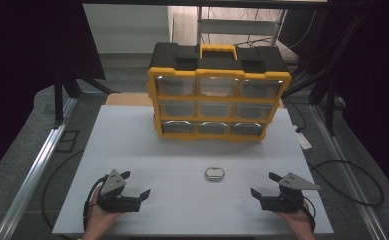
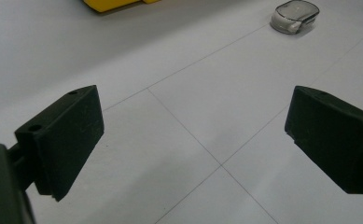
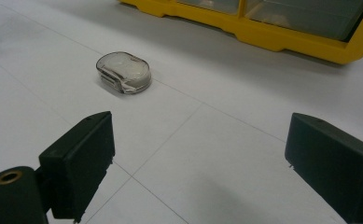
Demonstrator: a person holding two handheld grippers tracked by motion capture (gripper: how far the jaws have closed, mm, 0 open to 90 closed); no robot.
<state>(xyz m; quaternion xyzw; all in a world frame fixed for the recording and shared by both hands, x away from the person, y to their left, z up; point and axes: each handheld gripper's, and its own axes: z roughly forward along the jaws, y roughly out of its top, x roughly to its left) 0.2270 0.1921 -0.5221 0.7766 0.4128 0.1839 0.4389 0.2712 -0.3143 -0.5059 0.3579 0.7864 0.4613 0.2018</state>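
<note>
High view: white table (image 1: 132, 145), dark room.

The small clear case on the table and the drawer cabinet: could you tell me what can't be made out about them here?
- Small clear case: contents, too small in the high view, blurred in both gripper views.
- Drawer cabinet: drawer contents, glare on the fronts in the high view; cut off by the top edge in the right gripper view.

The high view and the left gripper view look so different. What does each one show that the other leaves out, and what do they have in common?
The high view alone gives both hands, the right gripper, and the whole yellow drawer cabinet with its handle and nine clear drawers. The left gripper view alone gives a close look along the left gripper, its black jaws wide apart with nothing between them. Both share the white table and the small clear case lying on it.
</note>
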